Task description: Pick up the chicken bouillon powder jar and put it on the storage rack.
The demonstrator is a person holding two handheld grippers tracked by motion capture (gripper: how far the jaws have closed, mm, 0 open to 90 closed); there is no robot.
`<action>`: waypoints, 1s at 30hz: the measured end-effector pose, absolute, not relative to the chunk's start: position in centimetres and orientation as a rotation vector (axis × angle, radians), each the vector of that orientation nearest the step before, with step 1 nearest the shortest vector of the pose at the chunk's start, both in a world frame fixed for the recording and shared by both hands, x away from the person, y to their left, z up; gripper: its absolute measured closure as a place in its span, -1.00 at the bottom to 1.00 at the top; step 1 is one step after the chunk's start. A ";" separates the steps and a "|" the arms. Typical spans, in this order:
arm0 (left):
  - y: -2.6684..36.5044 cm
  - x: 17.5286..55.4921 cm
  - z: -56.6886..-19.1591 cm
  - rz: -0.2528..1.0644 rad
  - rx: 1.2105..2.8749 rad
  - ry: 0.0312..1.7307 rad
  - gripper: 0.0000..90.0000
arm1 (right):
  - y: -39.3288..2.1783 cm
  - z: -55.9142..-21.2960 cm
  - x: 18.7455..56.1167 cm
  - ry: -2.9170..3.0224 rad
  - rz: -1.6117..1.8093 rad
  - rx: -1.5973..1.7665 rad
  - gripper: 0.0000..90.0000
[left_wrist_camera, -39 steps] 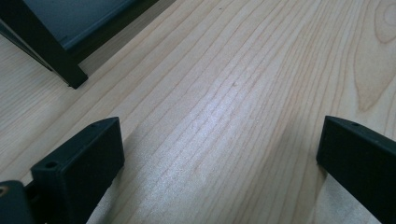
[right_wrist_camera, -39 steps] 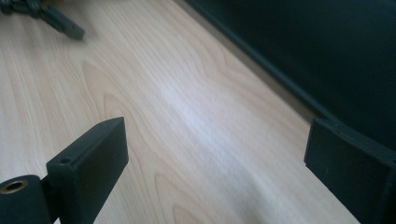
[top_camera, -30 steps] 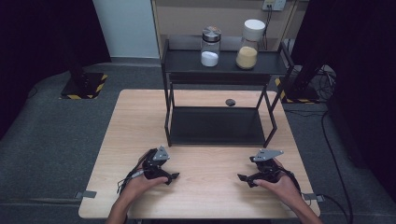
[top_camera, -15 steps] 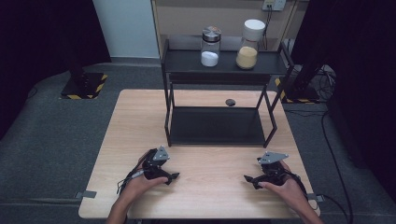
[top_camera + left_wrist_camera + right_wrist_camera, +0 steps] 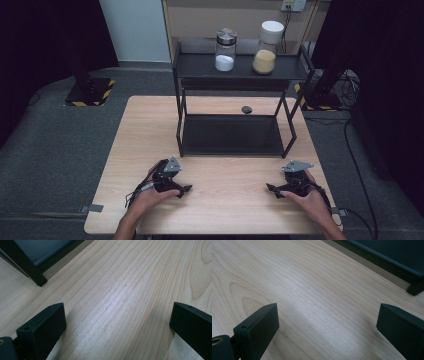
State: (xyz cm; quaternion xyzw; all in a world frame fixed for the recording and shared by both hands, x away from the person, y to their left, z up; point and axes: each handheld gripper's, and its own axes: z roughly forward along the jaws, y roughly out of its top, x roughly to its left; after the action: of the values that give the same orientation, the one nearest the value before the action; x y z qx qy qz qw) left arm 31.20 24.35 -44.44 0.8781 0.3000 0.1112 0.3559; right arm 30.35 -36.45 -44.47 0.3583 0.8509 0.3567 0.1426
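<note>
Saw left gripper low over near-left part of bench, gripped by left hand, jaws pointing toward bench middle. Found jaws wide apart, nothing btw. them. Confirmed same in left gripper view: left gripper w/ two black jaws far apart at bottom corners, bare light wood of bench btw. them, one foot of black rack at top left.

Saw right gripper low over near-right part of bench, gripped by right hand, jaws pointing inward, approx. facing the other gripper. Found these jaws also wide apart, clamped on nothing. Confirmed in right gripper view: right gripper w/ only wood grain of bench btw. the jaws, lower edge and a foot of black rack at top right.

Kept both grippers well apart from each other, one each side, both just in front of black rack.

Found black rack standing on far half of bench, its lower shelf bare. Noted on top shelf two jars side by side: jar w/ white powder, metal lid, and jar w/ yellow grains, white lid. Noted small dark round thing on bench behind lower shelf; could not tell what.
</note>
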 end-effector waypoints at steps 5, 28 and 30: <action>24.4 31.2 -44.4 0.287 2.268 0.775 -1.00 | -37.2 -44.7 30.4 2.417 1.044 1.089 -0.89; 24.4 31.2 -44.4 0.286 2.268 0.774 -1.00 | -37.3 -45.3 30.8 2.380 1.007 1.156 -0.97; 24.4 31.2 -44.4 0.287 2.268 0.774 -1.00 | -37.2 -45.2 30.7 2.375 1.005 1.166 -0.97</action>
State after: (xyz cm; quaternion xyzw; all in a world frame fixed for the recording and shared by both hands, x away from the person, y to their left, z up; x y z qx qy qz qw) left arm 31.21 24.35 -44.44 0.8782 0.2998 0.1110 0.3558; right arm 30.71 -37.20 -45.25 0.4070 0.8291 0.3508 0.1548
